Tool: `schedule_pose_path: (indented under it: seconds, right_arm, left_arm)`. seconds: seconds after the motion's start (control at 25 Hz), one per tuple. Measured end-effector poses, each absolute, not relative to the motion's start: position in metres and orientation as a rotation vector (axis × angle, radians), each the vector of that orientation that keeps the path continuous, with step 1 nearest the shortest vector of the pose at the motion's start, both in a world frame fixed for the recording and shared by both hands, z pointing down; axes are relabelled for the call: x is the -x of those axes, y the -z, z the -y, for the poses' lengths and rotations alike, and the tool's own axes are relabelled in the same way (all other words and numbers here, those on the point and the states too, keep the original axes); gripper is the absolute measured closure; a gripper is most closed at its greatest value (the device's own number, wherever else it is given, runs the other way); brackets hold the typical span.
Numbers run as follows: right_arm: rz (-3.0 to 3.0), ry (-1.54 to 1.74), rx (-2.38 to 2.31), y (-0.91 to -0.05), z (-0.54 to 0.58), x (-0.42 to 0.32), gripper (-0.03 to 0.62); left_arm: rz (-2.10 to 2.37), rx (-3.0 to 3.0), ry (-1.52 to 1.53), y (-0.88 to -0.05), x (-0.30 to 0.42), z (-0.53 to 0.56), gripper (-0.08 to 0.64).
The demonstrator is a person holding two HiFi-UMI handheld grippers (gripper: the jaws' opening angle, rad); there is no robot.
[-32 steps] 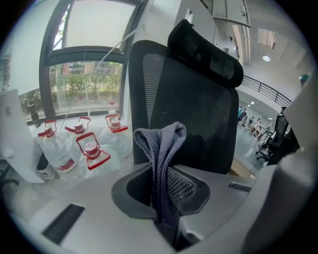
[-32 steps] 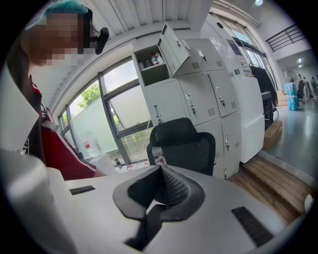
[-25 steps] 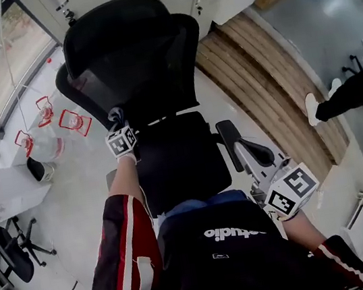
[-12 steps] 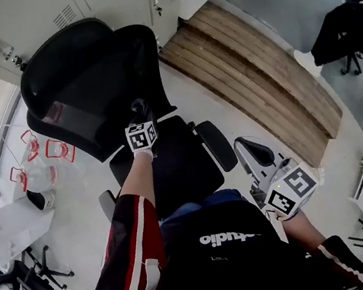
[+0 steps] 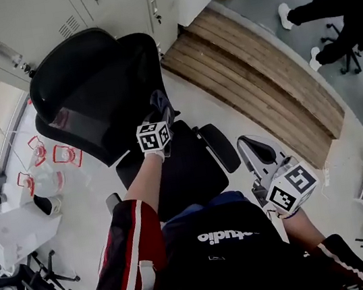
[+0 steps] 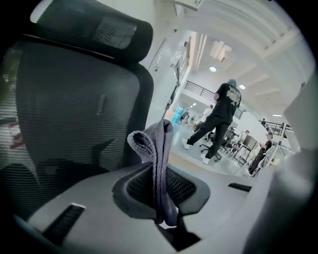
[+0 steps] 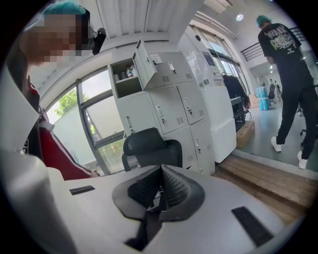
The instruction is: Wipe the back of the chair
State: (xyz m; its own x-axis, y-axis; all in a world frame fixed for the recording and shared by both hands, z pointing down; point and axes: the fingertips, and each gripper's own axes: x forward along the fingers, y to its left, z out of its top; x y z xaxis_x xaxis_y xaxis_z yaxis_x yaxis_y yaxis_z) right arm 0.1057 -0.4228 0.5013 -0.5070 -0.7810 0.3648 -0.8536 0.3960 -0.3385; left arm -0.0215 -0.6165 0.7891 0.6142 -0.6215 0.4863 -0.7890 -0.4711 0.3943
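Chair (image 5: 178, 168): black office type, seat toward the person. Its mesh back (image 5: 88, 94) stands upright beyond the seat, with grey lockers (image 5: 45, 19) behind.

Right gripper (image 5: 252, 149): held low at the person's right side, well apart from the chair. Jaws pressed together, nothing between them.

Left gripper (image 5: 160, 115): up at the right edge of the back, just above the seat. Jaws clamped on a grey cloth (image 6: 156, 158).

Cloth: pinched by a narrow fold, the free end flopping over above the jaws. It sits just beside the mesh edge (contact can't be told from either view).

Risks, as I judge them:
- Mesh drag could pull the thin fold out of the jaws.
- Starting this close to the edge, a stroke may slide off into air.
- Nothing braces the chair, so pressure could swivel it away.
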Motion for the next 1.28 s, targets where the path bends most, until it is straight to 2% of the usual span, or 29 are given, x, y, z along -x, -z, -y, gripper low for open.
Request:
schedule_pose_path:
  seconds: [0.32, 0.68, 0.96, 1.28]
  right_arm:
    - [2.648, -0.651, -1.313, -0.468, 0.421, -0.042, 0.581]
    - [2.78, -0.561, -1.118, -0.435, 0.389, 0.045, 0.581]
    - [2.805, -0.526, -1.039, -0.425, 0.347, 0.094, 0.581]
    - [2.791, -0.505, -1.009, -0.418, 0.303, 0.11, 0.581]
  left_arm:
    - [1.191, -2.365, -0.246, -0.673, 0.101, 0.561, 0.503]
    - [1.389, -2.435, -0.173, -0.547, 0.22, 0.436, 0.503]
    - [1.453, -2.489, -0.028, -0.472, 0.245, 0.341, 0.503]
    - [1.45, -2.512, 0.077, -0.439, 0.247, 0.29, 0.503]
